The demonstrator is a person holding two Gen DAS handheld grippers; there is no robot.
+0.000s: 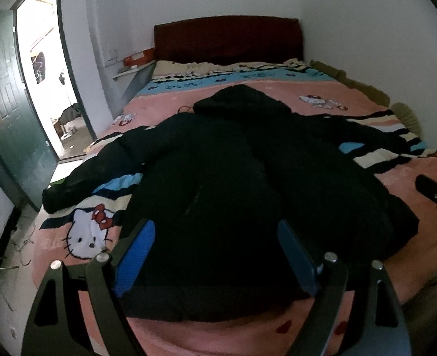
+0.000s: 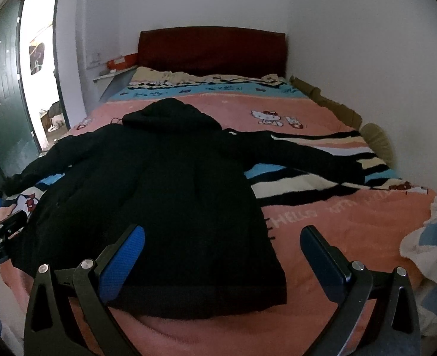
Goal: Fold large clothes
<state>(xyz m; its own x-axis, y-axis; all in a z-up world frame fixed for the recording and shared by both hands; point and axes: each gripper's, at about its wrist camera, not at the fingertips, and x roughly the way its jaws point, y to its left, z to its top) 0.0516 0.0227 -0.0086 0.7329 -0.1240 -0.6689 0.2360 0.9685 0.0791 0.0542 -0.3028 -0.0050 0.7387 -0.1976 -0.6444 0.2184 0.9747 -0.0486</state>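
The black hooded coat (image 2: 165, 178) lies flat and spread out on the pink cartoon-print blanket (image 2: 352, 231) of the bed, hood (image 2: 171, 115) pointing away from both tongs toward the dark red headboard (image 2: 212, 47), hem nearest the tongs. Both sleeves extend outward: the left sleeve (image 1: 99, 169) runs toward the bed edge on the door side, and the right sleeve (image 2: 301, 154) lies across the striped band of the blanket. The left gripper (image 1: 215, 255) is positioned over the hem region of the coat, its blue-padded fingers (image 1: 138, 255) spread wide with coat fabric showing between them; contact with the fabric cannot be confirmed. The right gripper (image 2: 221, 255) is positioned at the right lower corner of the coat, also spread wide: the left finger (image 2: 123, 261) stands over the fabric near the hem, and the right finger (image 2: 322, 261) stands over bare blanket, apart from the coat edge. Neither gripper is pinching anything. In the left wrist view, the right gripper appears at the far right edge, beside the coat. Beyond the bed, to the left of both tongs, a dark green door (image 1: 7, 112) stands open onto a bright exterior. An orange box (image 2: 122, 59) rests on a small shelf beside the headboard. White walls (image 2: 337, 29) enclose the far and right sides.
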